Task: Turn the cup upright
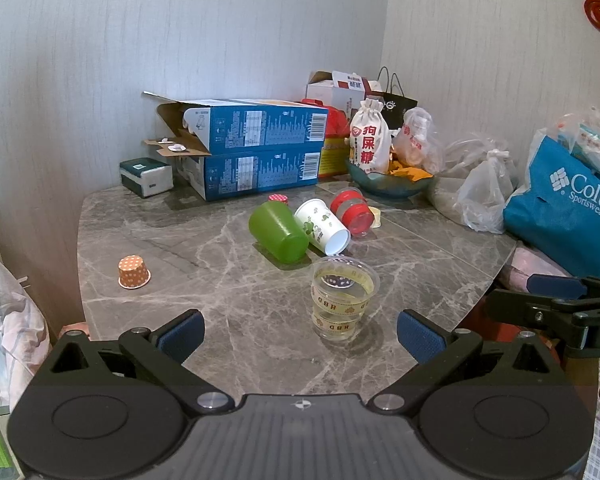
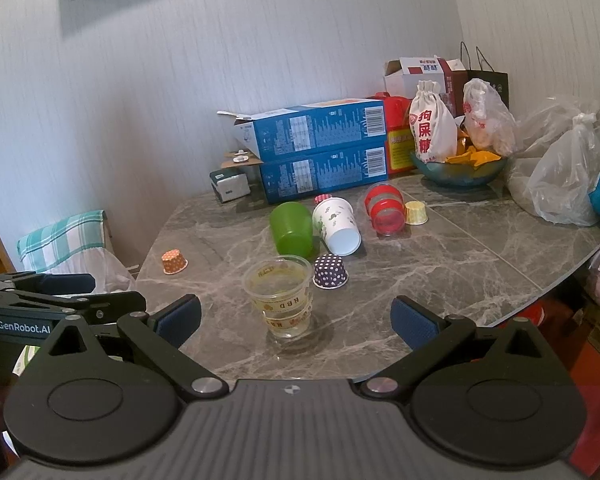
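Observation:
A clear plastic cup (image 1: 343, 302) printed "HBD" stands upright on the marble table (image 1: 160, 232), nearest to both grippers; it also shows in the right wrist view (image 2: 280, 296). Behind it lie on their sides a green cup (image 1: 278, 232), a white paper cup (image 1: 322, 226) and a red-banded clear cup (image 1: 352, 212). They also show in the right wrist view: green cup (image 2: 293, 229), white cup (image 2: 337, 226), red cup (image 2: 384, 208). My left gripper (image 1: 300, 336) is open and empty in front of the clear cup. My right gripper (image 2: 296, 322) is open and empty.
Small paper cups stand upside down: orange dotted (image 1: 133, 273), purple dotted (image 2: 331, 271), yellow (image 2: 416, 213). Two blue boxes (image 1: 256, 148), a bowl (image 1: 388, 184) with a white pouch, plastic bags (image 1: 480, 192) and a blue Columbia bag (image 1: 568, 208) crowd the back and right.

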